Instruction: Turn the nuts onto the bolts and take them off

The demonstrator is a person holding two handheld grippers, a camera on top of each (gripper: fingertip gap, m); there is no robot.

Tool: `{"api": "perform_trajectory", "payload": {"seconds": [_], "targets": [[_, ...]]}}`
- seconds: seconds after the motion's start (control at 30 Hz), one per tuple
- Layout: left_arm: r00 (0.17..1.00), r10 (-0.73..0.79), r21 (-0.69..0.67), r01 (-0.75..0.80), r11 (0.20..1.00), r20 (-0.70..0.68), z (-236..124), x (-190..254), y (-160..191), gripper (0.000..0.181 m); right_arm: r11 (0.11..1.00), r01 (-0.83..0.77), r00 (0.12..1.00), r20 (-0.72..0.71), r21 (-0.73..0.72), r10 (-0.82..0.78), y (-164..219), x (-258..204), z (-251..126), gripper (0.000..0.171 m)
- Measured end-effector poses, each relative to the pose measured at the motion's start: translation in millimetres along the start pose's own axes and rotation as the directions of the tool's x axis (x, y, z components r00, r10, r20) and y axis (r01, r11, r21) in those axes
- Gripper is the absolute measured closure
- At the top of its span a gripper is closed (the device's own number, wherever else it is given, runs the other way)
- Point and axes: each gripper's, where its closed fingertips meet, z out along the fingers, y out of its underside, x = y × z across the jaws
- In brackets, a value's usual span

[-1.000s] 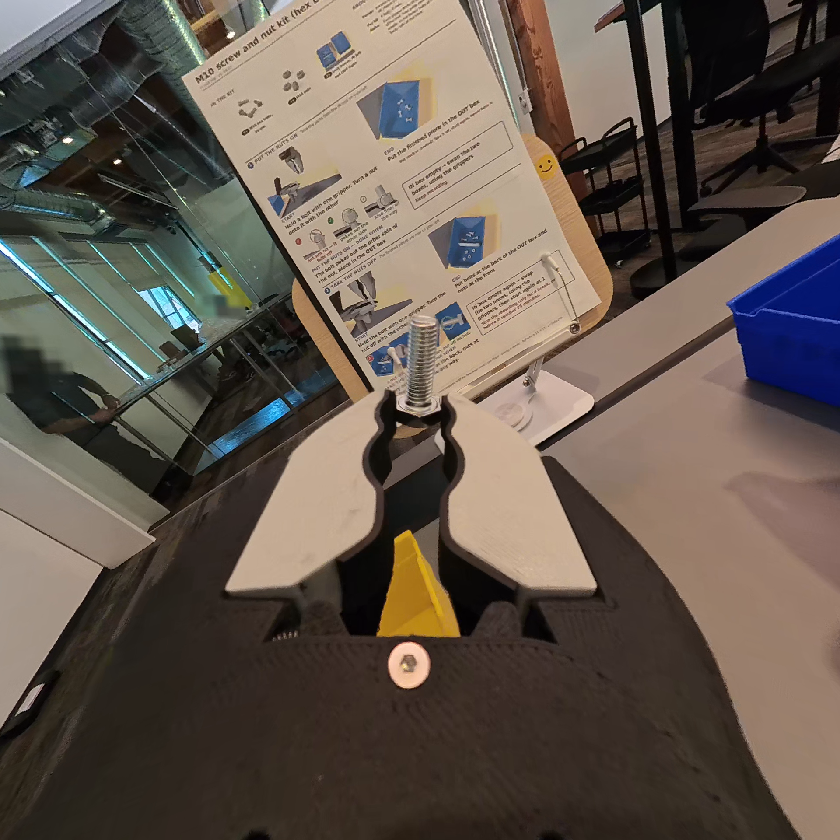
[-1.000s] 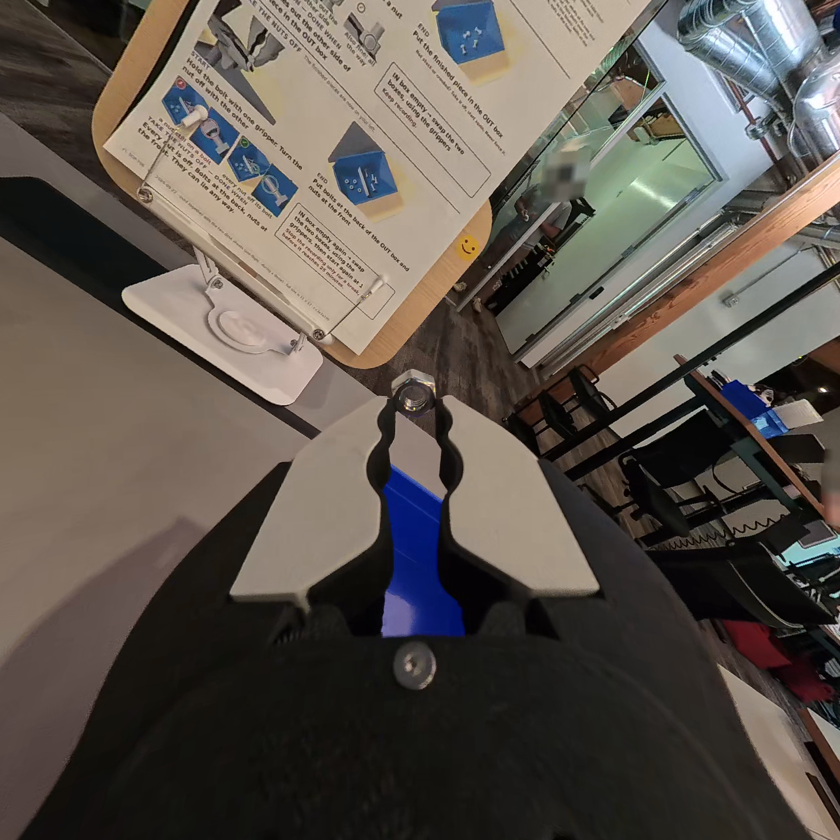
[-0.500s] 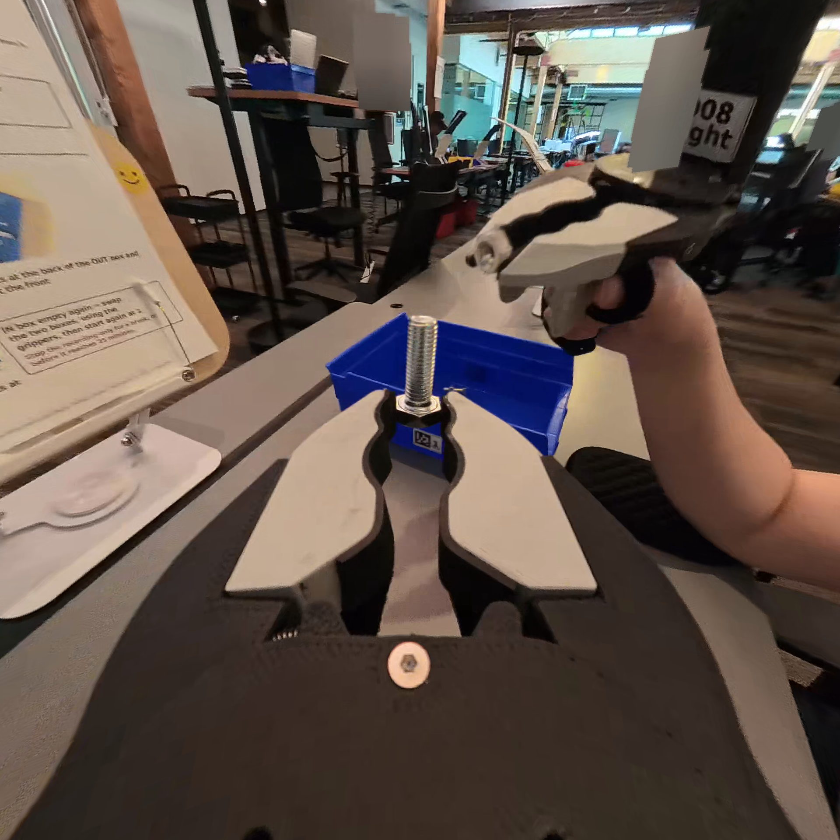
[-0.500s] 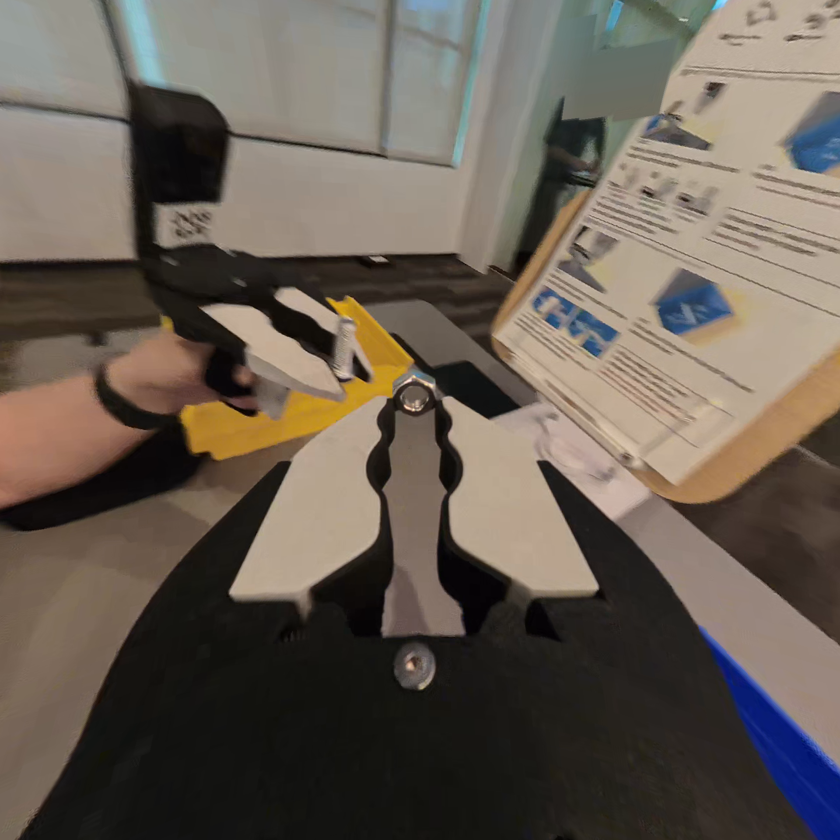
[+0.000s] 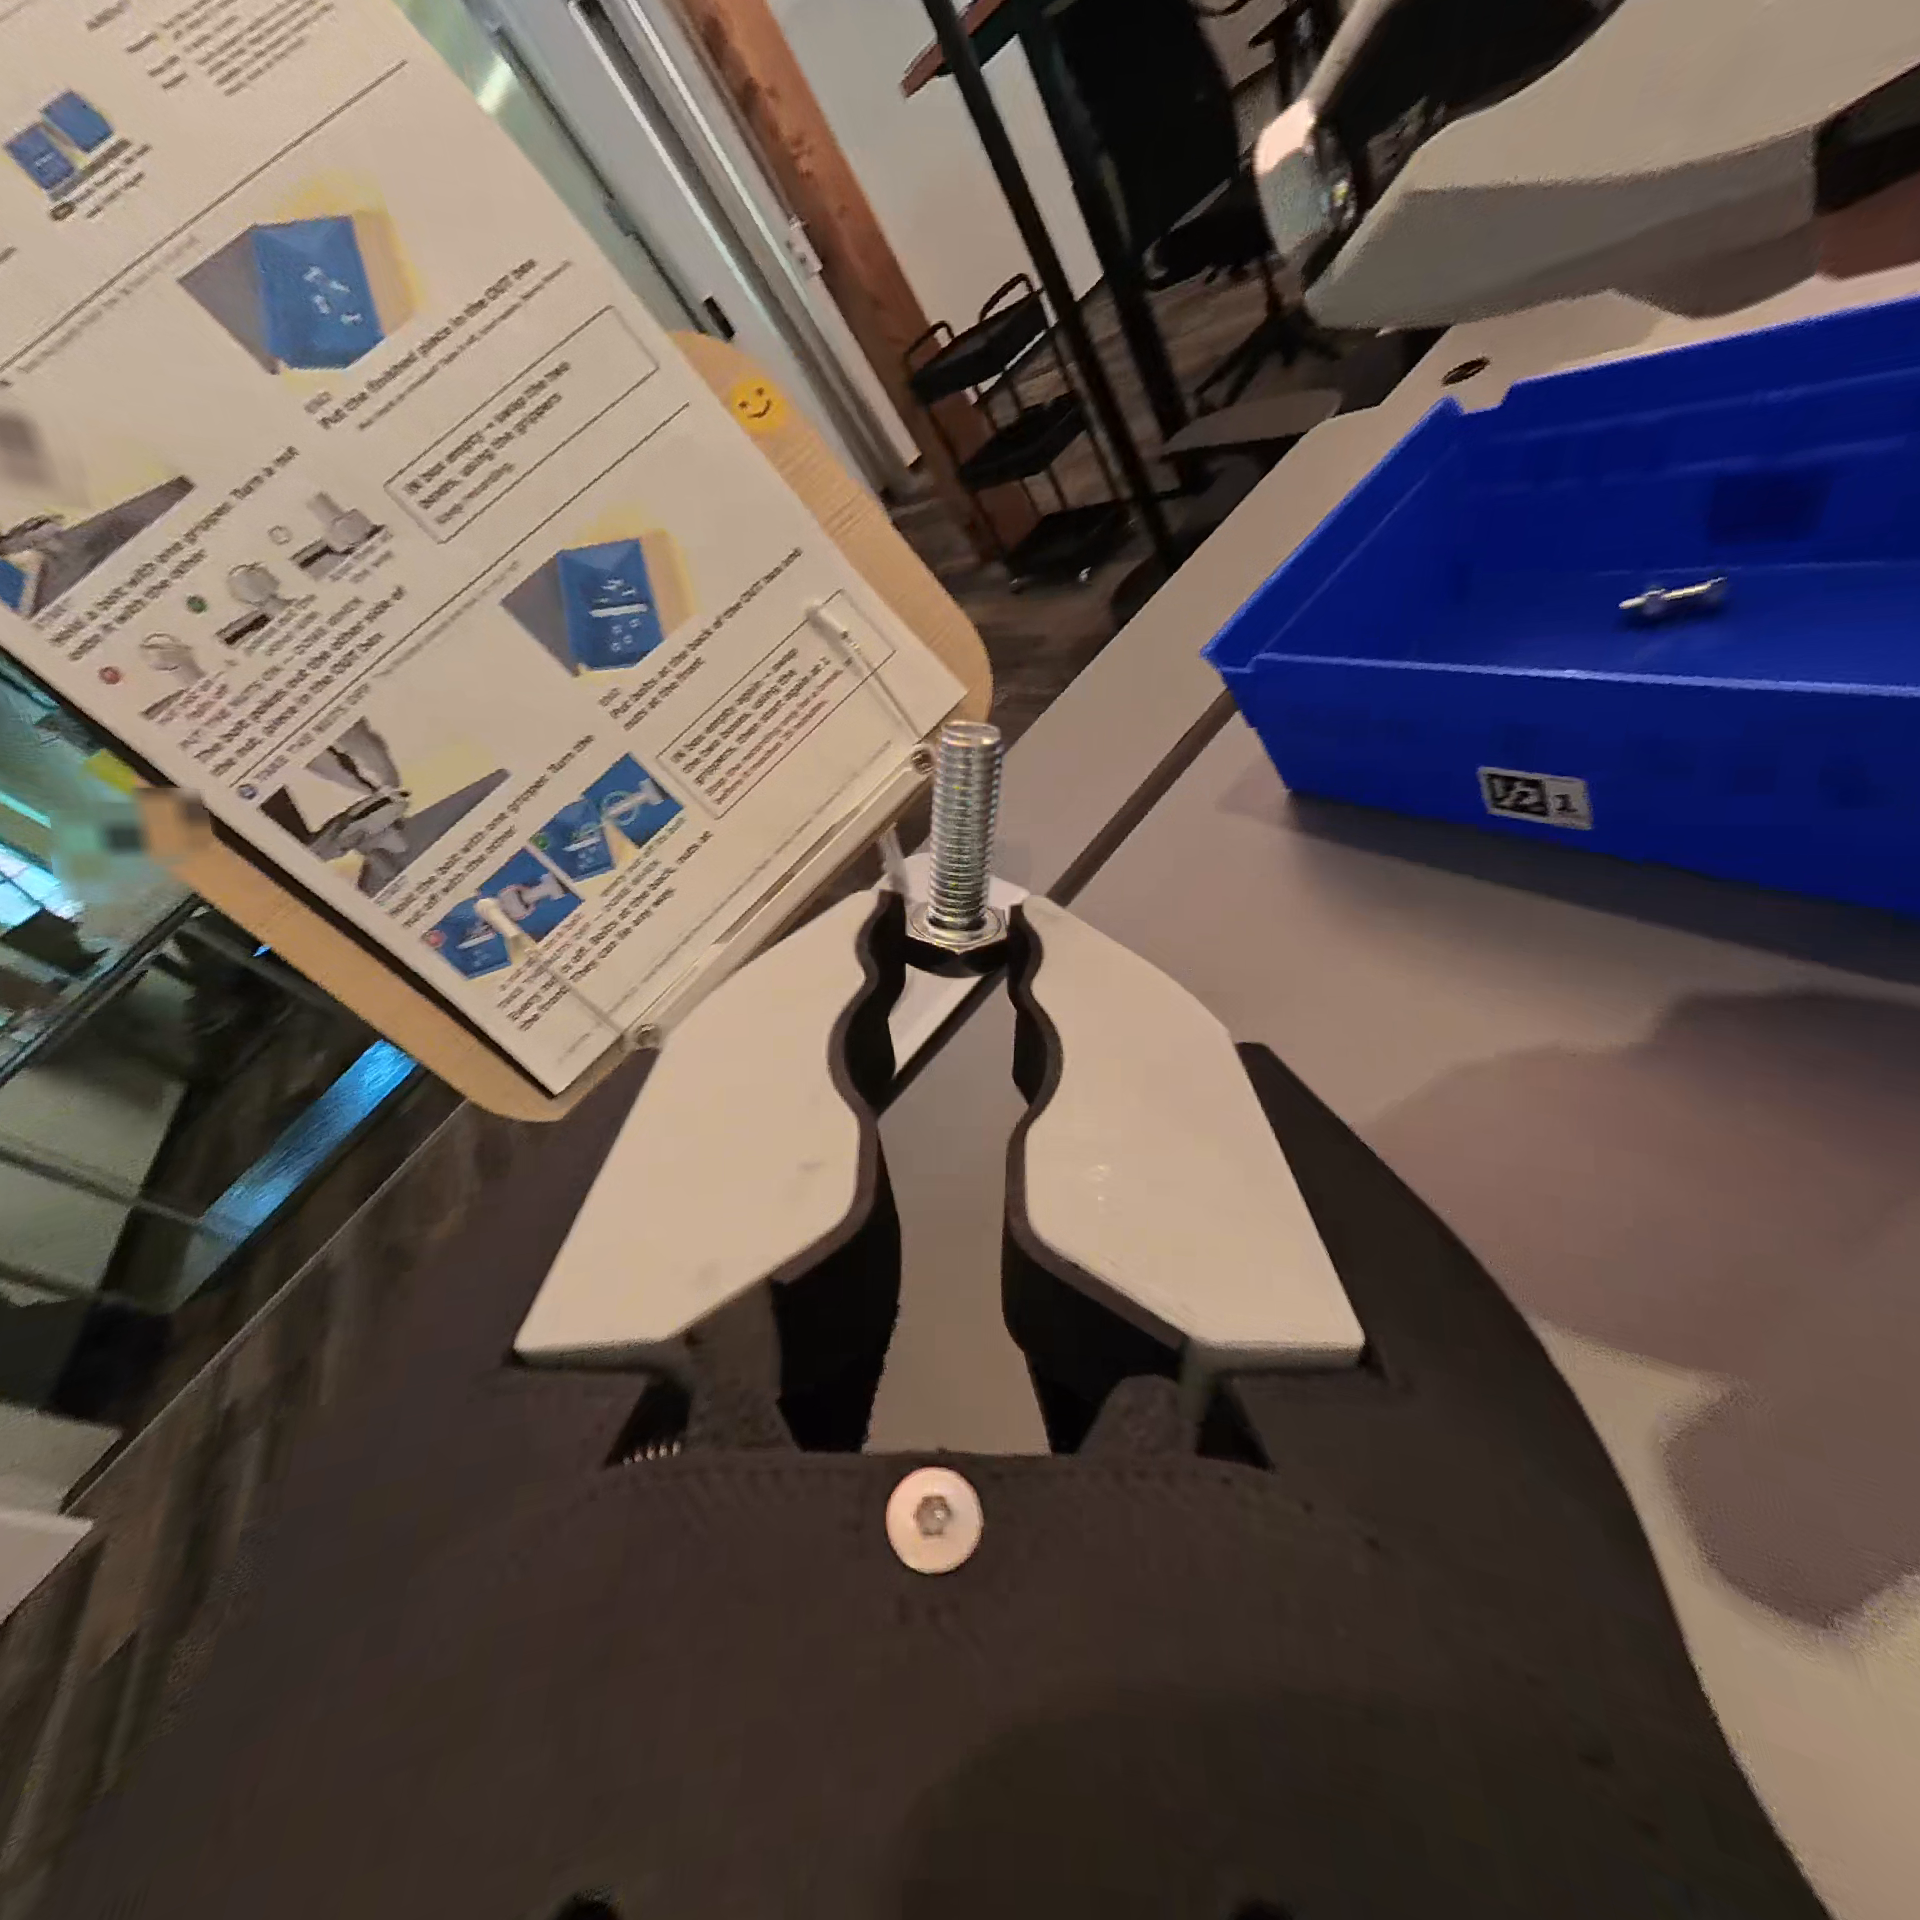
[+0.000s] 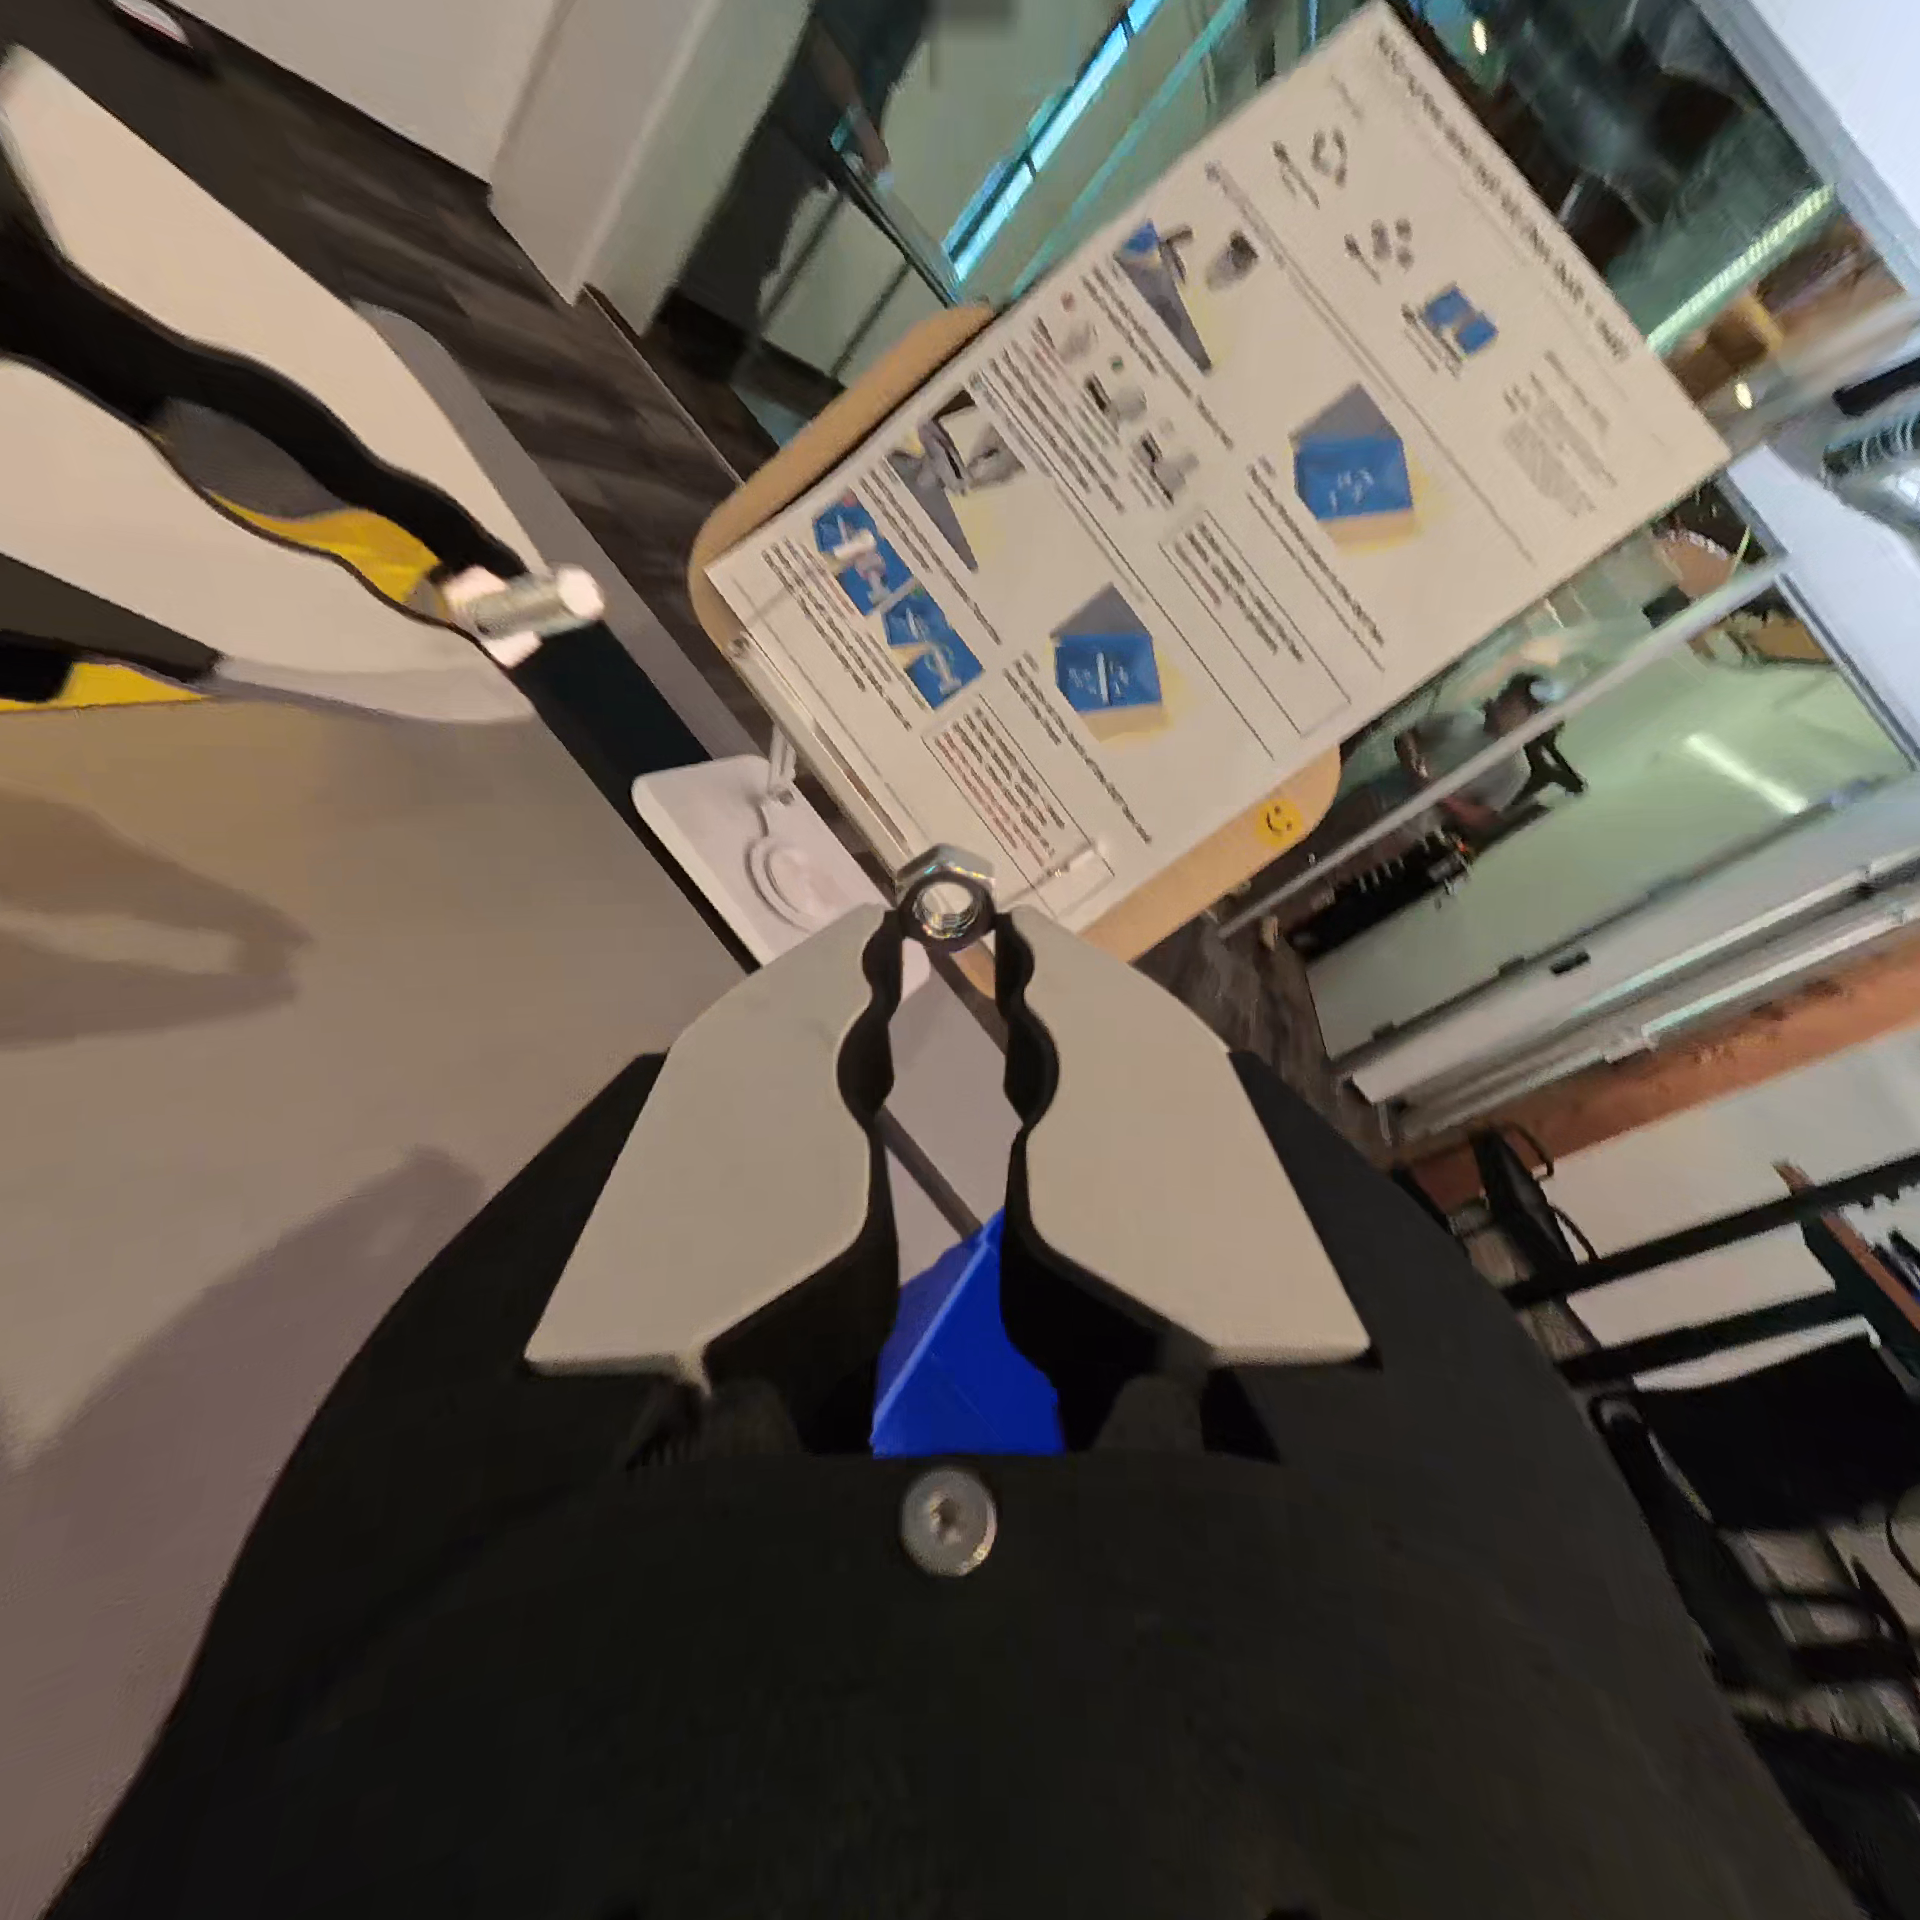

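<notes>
My left gripper point(image 5: 951, 928) is shut on the hex head of a silver bolt point(image 5: 964, 810), whose threaded shaft stands up past the fingertips. My right gripper point(image 6: 945, 928) is shut on a silver hex nut point(image 6: 943, 896), with its hole facing the camera. In the left wrist view the right gripper point(image 5: 1538, 177) sits blurred at the top right, above and apart from the bolt. In the right wrist view the left gripper point(image 6: 260, 540) is at the upper left, with the bolt point(image 6: 525, 611) pointing right. Nut and bolt are apart.
A blue bin point(image 5: 1351, 665) stands on the grey table at the right and holds one bolt with a nut on it point(image 5: 1671, 601). An instruction board point(image 5: 416, 540) on a white stand point(image 6: 727, 831) rises at the back. A yellow bin point(image 6: 343, 540) shows behind the left gripper. About 12 cm separates my left fingertips from my right.
Both grippers have swung from facing each other toward the instruction board and come closer together. Each keeps its hold, on the bolt and on the nut.
</notes>
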Motion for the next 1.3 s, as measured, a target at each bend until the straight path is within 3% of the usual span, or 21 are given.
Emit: {"api": "perform_trajectory", "payload": {"seconds": [0.17,0.6,1.3], "targets": [[0.992,0.04,-0.047,-0.035,0.998,0.118,-5.4,-23.3,5.7,0.162,0.989,0.002,0.995,-0.098,-0.151,-0.017,32.1,18.1,11.4,0.153],[0.948,0.082,-0.093,-0.056,0.994,0.306,-32.9,-63.5,0.6,0.163,0.982,0.012,0.998,-0.056,-0.191,-0.023,41.5,6.3,24.0,0.153],[0.962,0.047,-0.084,-0.025,0.996,0.267,-34.3,-60.8,-0.2,0.162,0.982,0.009,1.0,-0.027,-0.19,-0.015,42.2,1.7,26.6,0.153]]}}
